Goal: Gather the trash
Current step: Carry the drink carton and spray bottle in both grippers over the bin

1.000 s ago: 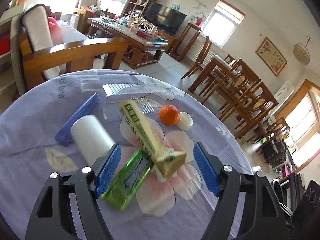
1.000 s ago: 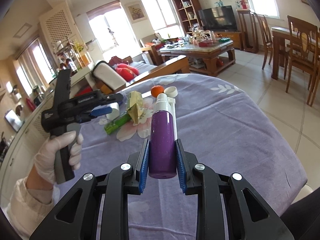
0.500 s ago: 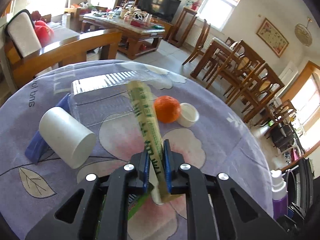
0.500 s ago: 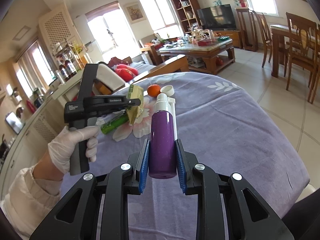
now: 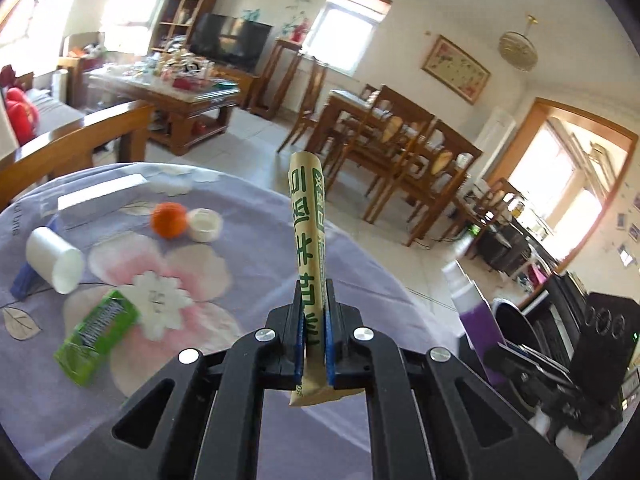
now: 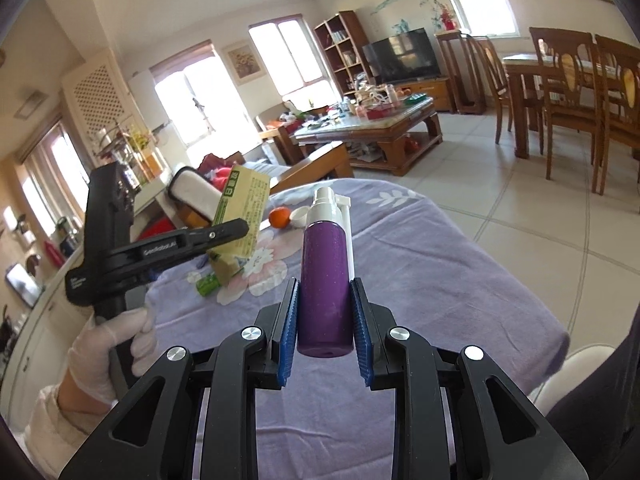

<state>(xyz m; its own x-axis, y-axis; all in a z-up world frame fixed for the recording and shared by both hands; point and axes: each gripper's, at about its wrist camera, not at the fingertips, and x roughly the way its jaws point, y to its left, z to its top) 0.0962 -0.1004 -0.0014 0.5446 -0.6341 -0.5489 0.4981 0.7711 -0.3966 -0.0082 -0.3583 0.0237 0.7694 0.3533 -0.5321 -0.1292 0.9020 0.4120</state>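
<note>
My left gripper (image 5: 312, 300) is shut on a long flattened yellow carton (image 5: 309, 240) with green print, held in the air above the table; the right wrist view shows the same carton (image 6: 242, 208) in that gripper (image 6: 224, 236), held by a white-gloved hand (image 6: 108, 344). My right gripper (image 6: 325, 312) is shut on a purple spray bottle (image 6: 325, 276) with a white nozzle, also off the table. On the lilac flowered tablecloth (image 5: 248, 264) lie a green wrapper (image 5: 96, 332), a white cup (image 5: 54, 260) on its side, an orange fruit (image 5: 169, 219), a white cap (image 5: 205, 224) and a clear plastic box (image 5: 100, 198).
A blue flat piece (image 5: 22, 280) lies by the cup. A wooden chair back (image 5: 76, 140) stands beyond the table's far edge. Tiled floor (image 6: 520, 208), a coffee table (image 6: 384, 128) and dining chairs (image 6: 580, 92) lie beyond.
My left gripper shut on the yellow carton and lifted it off the table, swinging right; the green wrapper stayed behind. The right gripper kept the purple bottle and shifted slightly.
</note>
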